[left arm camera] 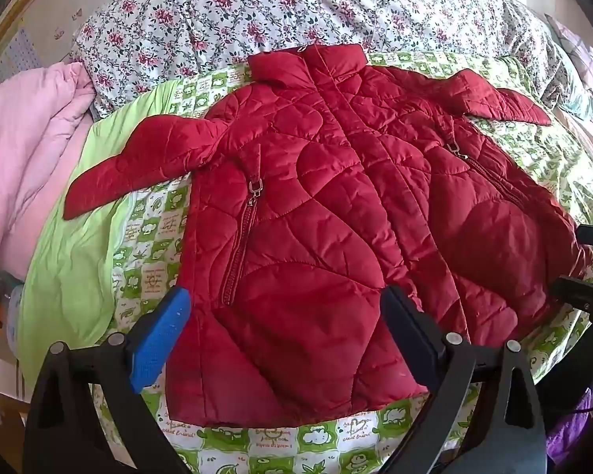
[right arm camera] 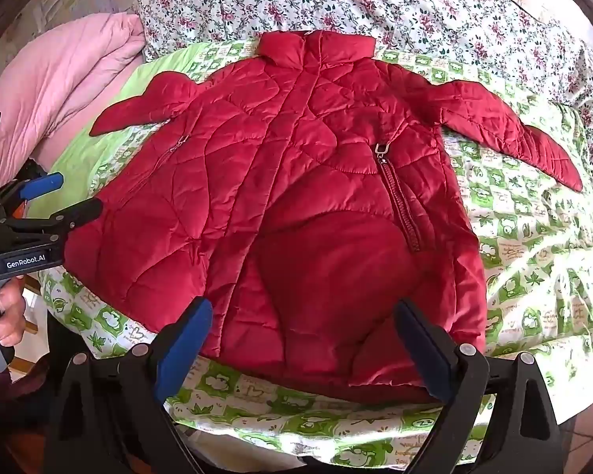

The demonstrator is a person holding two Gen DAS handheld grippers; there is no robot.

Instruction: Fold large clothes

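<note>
A red quilted jacket (left arm camera: 316, 213) (right arm camera: 288, 205) lies flat and front up on a bed, collar far, hem near, both sleeves spread out to the sides. Two zip pockets show on its front. My left gripper (left arm camera: 284, 328) hovers over the hem's left part, jaws wide open with nothing pressed between them. My right gripper (right arm camera: 304, 339) hovers over the hem's right part, also wide open. The left gripper (right arm camera: 75, 197) also shows at the left edge of the right wrist view, held by a hand (right arm camera: 4, 312).
The jacket rests on a green-and-white checked sheet (left arm camera: 150, 245) (right arm camera: 533, 245). A floral quilt (left arm camera: 225, 12) (right arm camera: 415, 4) lies behind the collar. A pink quilt (left arm camera: 23, 150) (right arm camera: 67, 71) is bunched at the left. The bed's near edge runs just below the hem.
</note>
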